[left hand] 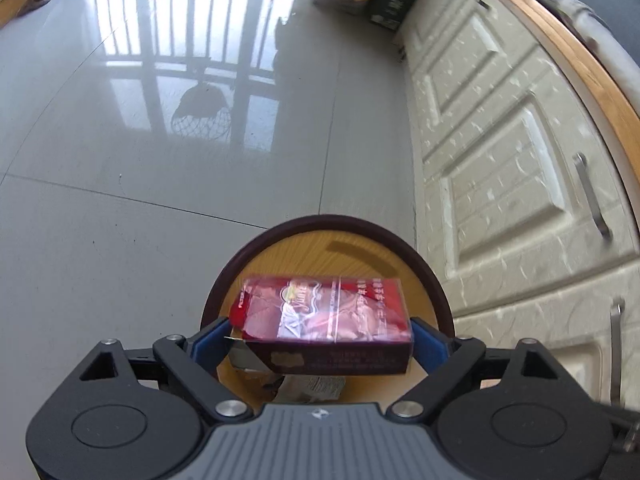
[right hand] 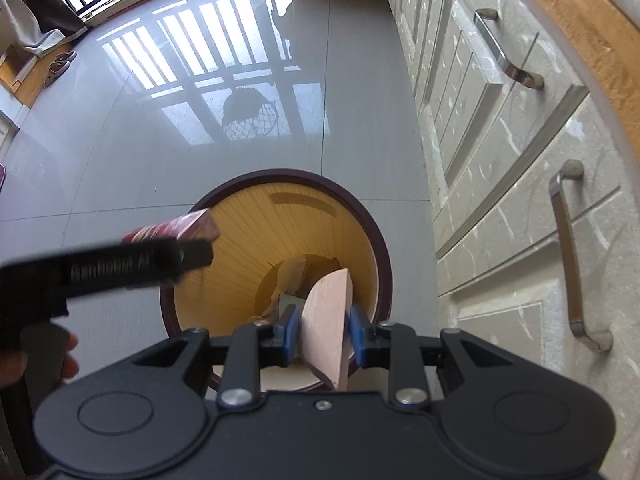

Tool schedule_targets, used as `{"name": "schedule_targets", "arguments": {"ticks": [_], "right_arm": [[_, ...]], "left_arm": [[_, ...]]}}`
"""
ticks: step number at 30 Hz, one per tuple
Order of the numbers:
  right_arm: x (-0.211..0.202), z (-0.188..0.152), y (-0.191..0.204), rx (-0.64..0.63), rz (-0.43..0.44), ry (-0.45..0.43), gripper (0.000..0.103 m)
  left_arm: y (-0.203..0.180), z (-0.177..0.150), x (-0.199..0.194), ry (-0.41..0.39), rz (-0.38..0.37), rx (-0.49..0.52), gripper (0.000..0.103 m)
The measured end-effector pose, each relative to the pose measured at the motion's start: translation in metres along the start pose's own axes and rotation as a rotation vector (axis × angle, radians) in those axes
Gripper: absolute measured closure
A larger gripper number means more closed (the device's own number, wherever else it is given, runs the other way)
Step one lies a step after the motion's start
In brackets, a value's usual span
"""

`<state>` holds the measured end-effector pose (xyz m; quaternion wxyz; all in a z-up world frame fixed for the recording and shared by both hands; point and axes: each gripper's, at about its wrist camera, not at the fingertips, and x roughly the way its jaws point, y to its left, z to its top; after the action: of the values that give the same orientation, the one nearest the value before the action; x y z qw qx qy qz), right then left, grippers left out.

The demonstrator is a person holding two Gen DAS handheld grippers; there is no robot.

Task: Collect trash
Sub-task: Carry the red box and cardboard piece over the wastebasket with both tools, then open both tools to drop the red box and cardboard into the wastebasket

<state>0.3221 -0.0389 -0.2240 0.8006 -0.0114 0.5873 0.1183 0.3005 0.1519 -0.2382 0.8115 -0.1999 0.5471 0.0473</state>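
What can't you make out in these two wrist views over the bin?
- Trash at the bottom of the bin: in the left wrist view the red carton and left claw cover it; in the right wrist view the pink wedge hides part.
- Carton print: blurred in both views.
- Whether the left claw's pads press the carton: its ends hide them.
- Person: only fingers at the right view's left edge.

The print on the red, film-wrapped cigarette pack (left hand: 326,312) is too blurred to read, the crumpled scraps at the bottom of the round yellow waste bin with a dark brown rim (right hand: 236,280) cannot be identified, and the pale pink wedge-shaped piece (right hand: 326,320) hides the bin's floor behind it.
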Motion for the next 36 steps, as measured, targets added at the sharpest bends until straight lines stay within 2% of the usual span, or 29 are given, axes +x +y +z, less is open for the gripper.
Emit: {"name": "schedule_targets", "arguments": {"ticks": [3, 8, 11, 17, 19, 21, 24, 28, 30, 32, 36], "right_arm": [[0.005, 0.002, -0.004, 0.026, 0.020, -0.005, 0.075], [0.010, 0.007, -0.011, 0.068, 0.059, -0.030, 0.073], [0.011, 0.008, -0.013, 0.083, 0.078, -0.052, 0.054], [0.017, 0.005, -0.007, 0.023, 0.050, -0.011, 0.047], [0.018, 0.003, -0.005, -0.002, 0.041, 0.012, 0.041], [0.020, 0.000, -0.003, -0.028, 0.034, 0.032, 0.028], [0.021, -0.003, -0.004, -0.063, 0.008, 0.047, 0.024], [0.019, -0.006, -0.013, -0.049, -0.010, 0.047, 0.016], [0.014, -0.007, -0.017, -0.041, -0.020, 0.039, 0.006], [0.011, -0.008, -0.019, -0.037, -0.023, 0.032, 0.002], [0.004, -0.011, -0.021, -0.035, -0.029, 0.021, 0.000]], "left_arm": [[0.000, 0.003, 0.005, 0.004, 0.015, 0.004, 0.001], [0.006, 0.003, 0.009, 0.009, 0.037, 0.020, 0.000], [0.009, 0.002, 0.011, 0.019, 0.058, 0.038, 0.000], [0.012, -0.005, 0.009, 0.030, 0.098, 0.099, 0.000], [0.011, -0.007, 0.006, 0.030, 0.109, 0.123, 0.000], [0.012, -0.009, 0.003, 0.030, 0.124, 0.138, 0.000], [0.014, -0.009, -0.003, 0.031, 0.132, 0.145, 0.000], [0.016, -0.010, -0.014, 0.029, 0.155, 0.155, 0.000], [0.017, -0.010, -0.020, 0.022, 0.169, 0.163, 0.000], [0.018, -0.011, -0.027, 0.020, 0.176, 0.170, 0.000], [0.019, -0.015, -0.040, 0.023, 0.192, 0.193, 0.000]]}}
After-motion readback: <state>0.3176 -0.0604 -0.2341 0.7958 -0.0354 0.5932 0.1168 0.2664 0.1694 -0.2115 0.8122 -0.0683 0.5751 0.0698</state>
